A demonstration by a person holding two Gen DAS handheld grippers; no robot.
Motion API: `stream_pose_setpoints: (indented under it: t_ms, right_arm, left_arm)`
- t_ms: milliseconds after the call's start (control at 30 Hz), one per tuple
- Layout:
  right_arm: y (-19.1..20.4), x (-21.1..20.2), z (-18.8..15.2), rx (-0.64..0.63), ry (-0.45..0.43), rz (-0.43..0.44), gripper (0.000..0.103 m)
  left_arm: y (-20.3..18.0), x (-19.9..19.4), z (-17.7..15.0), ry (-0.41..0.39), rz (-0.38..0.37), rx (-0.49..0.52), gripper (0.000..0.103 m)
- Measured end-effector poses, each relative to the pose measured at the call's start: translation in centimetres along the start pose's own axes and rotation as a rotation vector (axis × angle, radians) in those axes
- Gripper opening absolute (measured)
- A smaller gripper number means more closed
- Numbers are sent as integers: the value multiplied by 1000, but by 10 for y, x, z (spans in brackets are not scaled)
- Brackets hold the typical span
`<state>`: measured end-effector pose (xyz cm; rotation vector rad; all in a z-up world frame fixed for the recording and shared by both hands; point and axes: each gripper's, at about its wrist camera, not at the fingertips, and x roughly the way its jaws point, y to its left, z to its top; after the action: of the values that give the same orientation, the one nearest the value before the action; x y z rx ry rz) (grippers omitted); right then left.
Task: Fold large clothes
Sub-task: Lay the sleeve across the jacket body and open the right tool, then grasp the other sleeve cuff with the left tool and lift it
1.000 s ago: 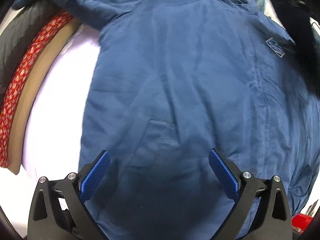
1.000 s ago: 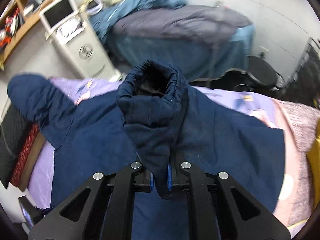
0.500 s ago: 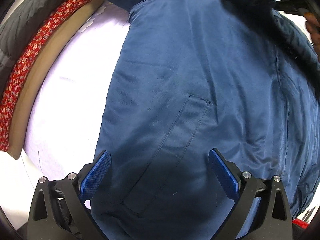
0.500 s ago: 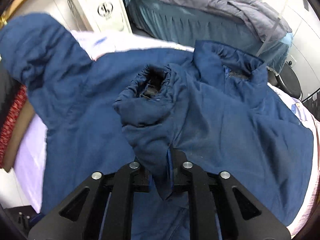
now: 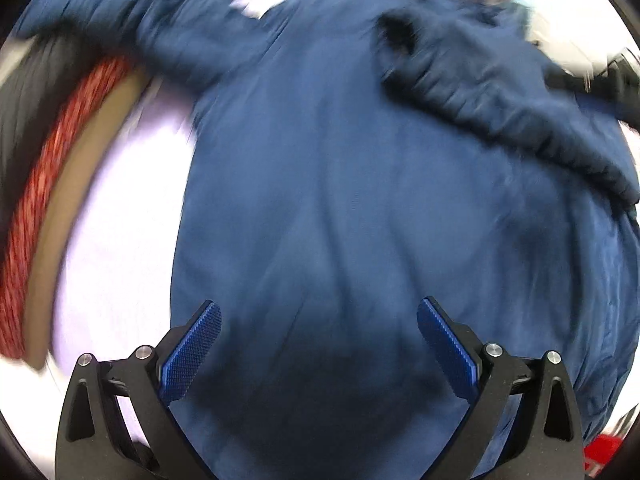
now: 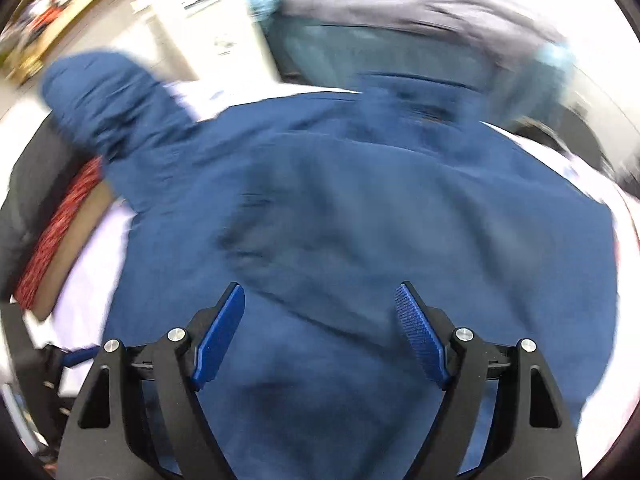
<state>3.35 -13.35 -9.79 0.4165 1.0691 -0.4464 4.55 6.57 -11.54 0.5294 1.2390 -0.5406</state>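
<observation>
A large navy blue jacket (image 5: 340, 200) lies spread on a pale lilac bed sheet (image 5: 120, 220). One sleeve (image 5: 500, 100) lies folded across its upper right part; the other sleeve (image 5: 132, 20) stretches to the upper left. My left gripper (image 5: 319, 344) is open and empty above the jacket's lower part. In the right wrist view the jacket (image 6: 360, 220) fills the frame, with the left sleeve (image 6: 112, 104) at the upper left. My right gripper (image 6: 320, 332) is open and empty above it. Both views are motion-blurred.
A red patterned cushion (image 5: 40, 200), a tan pad (image 5: 80, 184) and a dark cushion (image 5: 36, 92) line the bed's left edge. Another bed with grey and teal covers (image 6: 400, 32) and a white cabinet (image 6: 200, 12) stand beyond.
My right gripper has opened and let go of the sleeve, which now lies across the jacket. Both cameras have shifted; my left gripper stays open.
</observation>
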Motion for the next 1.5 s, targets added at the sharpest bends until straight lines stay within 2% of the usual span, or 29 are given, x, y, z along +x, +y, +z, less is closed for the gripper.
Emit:
stream_pose_setpoints:
  t_ms: [133, 200, 267, 367, 500, 633, 867, 967, 1100, 1200, 1300, 1400, 1500]
  right_arm:
    - [-69, -4, -5, 168, 9, -105, 78]
    - [-91, 2, -9, 212, 52, -126, 78]
    - [-103, 14, -13, 217, 124, -137, 78]
    - [-102, 24, -21, 145, 160, -169, 78]
    - [-97, 38, -29, 94, 173, -210, 78]
    - [-96, 49, -35, 68, 173, -243, 79]
    - [-88, 64, -39, 29, 191, -324, 84]
    - [-86, 65, -42, 24, 176, -341, 88]
    - [-79, 66, -45, 29, 157, -361, 88]
    - [-79, 61, -45, 45, 182, -352, 88]
    - [-87, 52, -33, 97, 209, -294, 88]
    - [-97, 28, -33, 226, 167, -153, 88]
    - [-95, 5, -42, 261, 126, -104, 88]
  left_arm:
    - [-32, -14, 56, -99, -24, 89, 97]
    - [-55, -15, 86, -135, -43, 145, 97]
    - [-83, -3, 111, -123, -30, 205, 97]
    - [-104, 29, 132, -75, -5, 244, 97]
    - [-124, 69, 134, 38, 34, 251, 98]
    - [-115, 80, 137, 61, 0, 198, 98]
    - [-125, 97, 133, 28, 27, 218, 98]
    - [-126, 99, 132, 18, 32, 209, 98]
    - [-127, 93, 123, 5, 36, 211, 99]
    - [-126, 88, 123, 13, 24, 212, 98]
    - [-115, 72, 121, 22, 7, 197, 98]
    - [-99, 48, 120, -32, -9, 132, 97]
    - [-68, 21, 109, -99, -48, 25, 97]
